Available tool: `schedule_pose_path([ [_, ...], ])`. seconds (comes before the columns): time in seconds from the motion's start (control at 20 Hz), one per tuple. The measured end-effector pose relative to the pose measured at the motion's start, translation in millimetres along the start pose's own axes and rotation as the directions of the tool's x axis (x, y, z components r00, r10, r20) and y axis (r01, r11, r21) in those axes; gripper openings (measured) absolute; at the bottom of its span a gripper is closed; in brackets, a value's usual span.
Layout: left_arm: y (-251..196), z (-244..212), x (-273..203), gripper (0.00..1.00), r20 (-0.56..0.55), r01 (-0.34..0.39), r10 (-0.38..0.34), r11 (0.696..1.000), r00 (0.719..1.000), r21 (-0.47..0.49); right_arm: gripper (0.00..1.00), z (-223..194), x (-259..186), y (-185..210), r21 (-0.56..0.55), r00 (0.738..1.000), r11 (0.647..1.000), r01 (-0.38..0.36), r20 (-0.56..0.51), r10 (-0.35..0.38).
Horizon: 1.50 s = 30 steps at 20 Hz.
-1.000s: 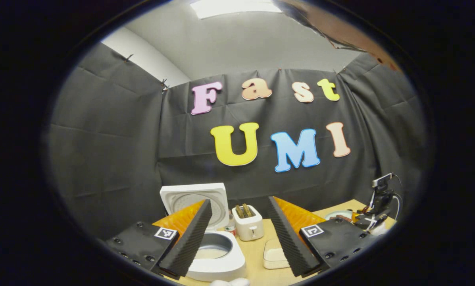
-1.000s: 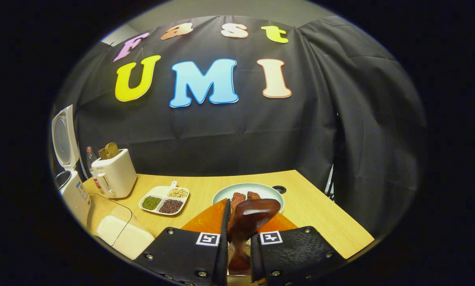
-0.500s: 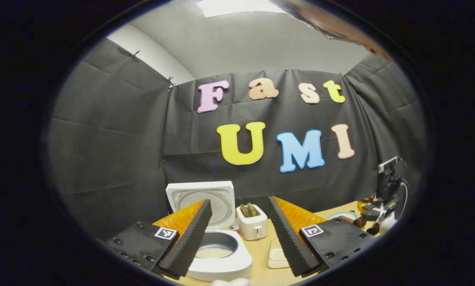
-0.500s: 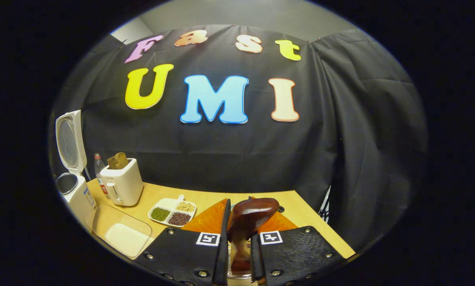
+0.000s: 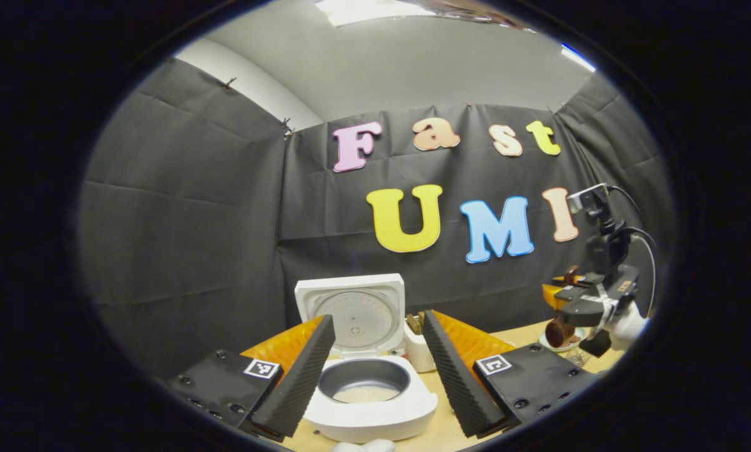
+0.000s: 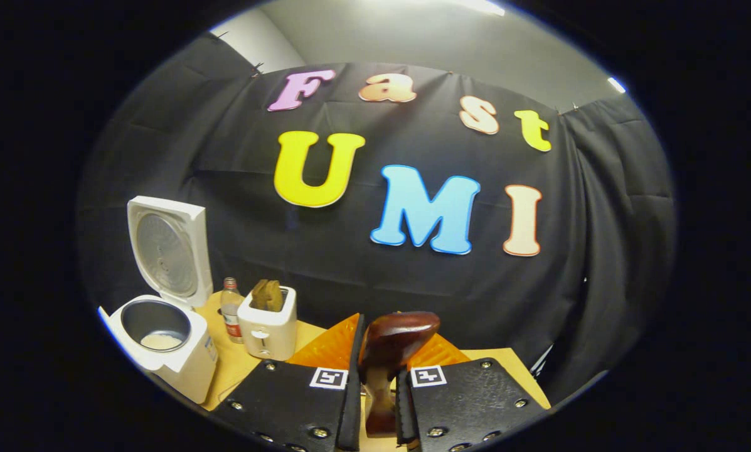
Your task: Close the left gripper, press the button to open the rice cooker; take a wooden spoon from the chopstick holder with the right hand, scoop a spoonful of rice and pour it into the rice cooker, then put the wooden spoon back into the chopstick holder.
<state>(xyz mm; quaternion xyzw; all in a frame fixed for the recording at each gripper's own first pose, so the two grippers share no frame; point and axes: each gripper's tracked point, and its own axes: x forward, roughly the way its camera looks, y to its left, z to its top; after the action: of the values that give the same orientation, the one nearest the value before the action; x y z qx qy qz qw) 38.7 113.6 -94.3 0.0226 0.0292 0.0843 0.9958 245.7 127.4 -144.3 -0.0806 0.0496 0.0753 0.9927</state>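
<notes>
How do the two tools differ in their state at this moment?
The left tool is open and holds nothing; the right tool is shut on the wooden spoon. The left tool looks at the open rice cooker from close by; the right tool sees it from farther away.

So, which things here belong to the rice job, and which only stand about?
For the job:
- rice cooker, lid up, some rice inside
- wooden spoon, held in the right gripper
- left gripper, open above the cooker

Standing about:
- toaster with bread
- bottle
</notes>
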Motion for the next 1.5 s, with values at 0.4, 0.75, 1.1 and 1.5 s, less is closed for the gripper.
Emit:
schedule_pose_path([
  [0.4,26.2,-23.1,-11.4,0.98,-0.017,-0.035,0.036,0.999,0.999,0.023,0.22,-75.7,24.9,68.1,-0.28,0.996,0.959,-0.037,-0.087,0.013],
  [0.75,37.1,-38.6,-16.4,0.98,-0.053,-0.055,0.056,0.998,0.997,0.028,0.22,-135.6,33.1,94.1,-0.372,0.981,0.923,-0.095,-0.194,0.022],
  [1.1,42.2,-44.7,-15.7,0.98,-0.067,-0.063,0.065,0.997,0.996,0.044,0.22,-181.0,31.7,106.3,-0.333,0.955,0.934,-0.128,-0.295,0.025],
  [1.5,46.6,-43.0,-16.4,0.98,-0.071,-0.067,0.071,0.996,0.995,0.058,0.22,-191.7,30.4,124.2,-0.148,0.932,0.979,-0.141,-0.354,0.081],
])
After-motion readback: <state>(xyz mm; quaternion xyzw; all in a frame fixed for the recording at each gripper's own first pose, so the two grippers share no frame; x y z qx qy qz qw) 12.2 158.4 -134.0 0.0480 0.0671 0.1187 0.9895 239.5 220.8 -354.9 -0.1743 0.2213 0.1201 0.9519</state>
